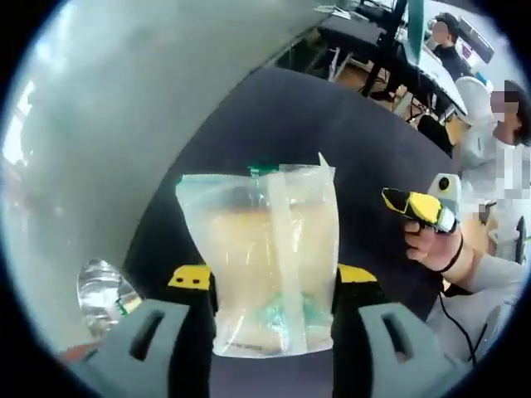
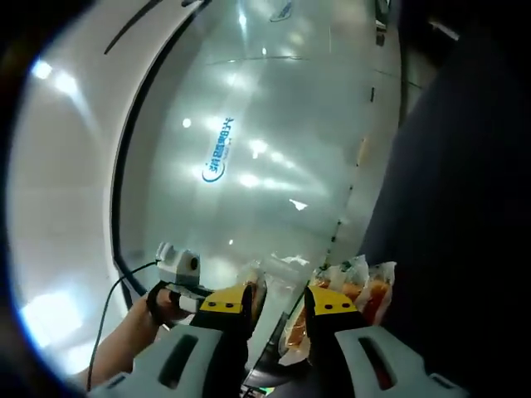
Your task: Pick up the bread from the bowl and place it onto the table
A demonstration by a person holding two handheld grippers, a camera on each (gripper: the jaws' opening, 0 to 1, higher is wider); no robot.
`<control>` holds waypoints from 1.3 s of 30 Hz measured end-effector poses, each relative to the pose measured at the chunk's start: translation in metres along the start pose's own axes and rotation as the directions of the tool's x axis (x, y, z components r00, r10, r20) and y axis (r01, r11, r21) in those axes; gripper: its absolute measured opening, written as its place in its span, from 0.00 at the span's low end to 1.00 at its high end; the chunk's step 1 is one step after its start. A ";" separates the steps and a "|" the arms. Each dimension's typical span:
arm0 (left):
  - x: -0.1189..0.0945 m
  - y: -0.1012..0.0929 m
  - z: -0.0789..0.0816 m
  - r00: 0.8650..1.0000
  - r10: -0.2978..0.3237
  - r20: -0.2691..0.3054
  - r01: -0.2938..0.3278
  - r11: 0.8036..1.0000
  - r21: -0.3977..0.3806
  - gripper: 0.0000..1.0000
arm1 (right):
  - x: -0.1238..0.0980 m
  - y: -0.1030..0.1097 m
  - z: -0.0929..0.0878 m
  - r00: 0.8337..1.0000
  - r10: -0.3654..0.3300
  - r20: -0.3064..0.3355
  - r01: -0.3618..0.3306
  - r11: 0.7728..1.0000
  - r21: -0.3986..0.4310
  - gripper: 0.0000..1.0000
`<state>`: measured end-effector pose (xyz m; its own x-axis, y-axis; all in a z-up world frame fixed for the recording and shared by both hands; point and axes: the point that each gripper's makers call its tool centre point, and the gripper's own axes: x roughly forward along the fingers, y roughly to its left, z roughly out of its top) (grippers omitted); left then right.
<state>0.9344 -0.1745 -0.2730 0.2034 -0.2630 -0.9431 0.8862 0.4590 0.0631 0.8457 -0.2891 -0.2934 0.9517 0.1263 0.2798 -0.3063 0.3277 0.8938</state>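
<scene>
Where the left gripper view looks along its own jaws, a clear plastic bag holding a pale loaf of bread (image 1: 270, 261) is seen clamped upright between the left tongs (image 1: 274, 286), lifted above the dark round bench (image 1: 332, 133). The bag's lower edge is cut off behind the grey jaw bodies, and the bread inside is blurred by the film. A crinkled transparent plastic object (image 1: 104, 292) is seen at the bench's near left edge; what it is cannot be made out. Beyond the bench's right edge, a hand (image 1: 431, 247) gripping the right tongs (image 1: 419, 207) is seen, and seated people are partly visible at desks behind.

In the right gripper view, the right tongs (image 2: 276, 303) are seen slightly parted with nothing between them. Just past their tips, clear packets with orange contents (image 2: 369, 294) are partly hidden. The glossy pale floor (image 2: 249, 149) is marked by a blue logo (image 2: 217, 162).
</scene>
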 end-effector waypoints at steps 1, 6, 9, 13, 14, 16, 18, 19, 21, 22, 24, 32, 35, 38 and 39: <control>0.005 -0.001 0.002 1.000 -0.002 -0.008 0.002 1.000 0.008 0.44 | 0.000 0.001 0.000 1.000 0.004 0.000 -0.004 1.000 0.001 0.22; 0.027 -0.004 0.002 0.999 -0.006 -0.050 0.008 0.999 0.041 0.44 | 0.000 -0.001 0.002 1.000 -0.002 0.006 0.002 1.000 0.009 0.22; 0.031 -0.003 0.005 0.998 -0.018 -0.057 0.020 0.999 0.043 0.44 | 0.000 -0.001 0.001 1.000 -0.004 0.006 0.004 1.000 0.008 0.22; 0.038 -0.006 0.003 0.996 -0.038 -0.078 0.043 0.997 0.057 0.45 | 0.001 -0.001 0.001 1.000 -0.001 0.001 0.001 1.000 0.009 0.22; 0.040 -0.005 0.003 0.996 -0.038 -0.085 0.043 0.997 0.059 0.45 | 0.001 -0.001 0.000 1.000 -0.002 -0.001 0.003 1.000 0.006 0.22; 0.042 -0.005 0.004 0.995 -0.039 -0.091 0.045 0.997 0.065 0.45 | 0.001 -0.002 -0.001 1.000 -0.003 -0.004 0.003 1.000 0.000 0.22; 0.043 -0.007 0.006 0.995 -0.044 -0.086 0.050 0.997 0.064 0.45 | 0.001 -0.001 -0.001 1.000 0.001 -0.006 -0.001 1.000 0.004 0.22; 0.043 -0.008 0.007 0.995 -0.045 -0.086 0.051 0.996 0.069 0.45 | 0.001 0.000 -0.001 1.000 0.002 -0.006 -0.002 1.000 0.004 0.22; 0.045 -0.009 0.006 0.994 -0.042 -0.098 0.050 0.996 0.074 0.45 | 0.001 0.000 -0.001 1.000 0.003 -0.008 -0.003 1.000 0.005 0.22; 0.046 -0.009 0.006 0.994 -0.037 -0.101 0.046 0.996 0.080 0.45 | 0.002 0.000 -0.001 1.000 0.004 -0.008 -0.004 1.000 0.006 0.22; 0.049 -0.009 0.005 0.994 -0.028 -0.109 0.038 0.995 0.088 0.45 | 0.002 0.000 -0.001 1.000 0.004 -0.008 -0.004 1.000 0.005 0.22; 0.051 -0.007 0.009 0.997 -0.038 -0.067 0.043 0.996 0.080 0.47 | 0.004 -0.001 -0.003 1.000 0.006 -0.018 -0.005 1.000 0.013 0.22; 0.053 -0.010 0.009 0.998 -0.057 -0.036 0.061 0.991 0.117 0.49 | 0.003 0.001 -0.004 1.000 0.005 -0.023 -0.005 1.000 0.011 0.22; 0.054 -0.010 0.006 0.998 -0.063 -0.029 0.066 0.991 0.120 0.53 | 0.002 0.001 -0.005 1.000 0.002 -0.023 -0.002 1.000 0.006 0.22; 0.055 -0.010 0.004 0.998 -0.061 -0.032 0.064 0.991 0.121 0.54 | 0.002 0.000 -0.005 1.000 0.002 -0.024 -0.001 1.000 0.006 0.22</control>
<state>0.9383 -0.1970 -0.3242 0.1358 -0.2636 -0.9550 0.9413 0.3351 0.0414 0.8477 -0.2835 -0.2943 0.9505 0.1489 0.2729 -0.3075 0.3219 0.8954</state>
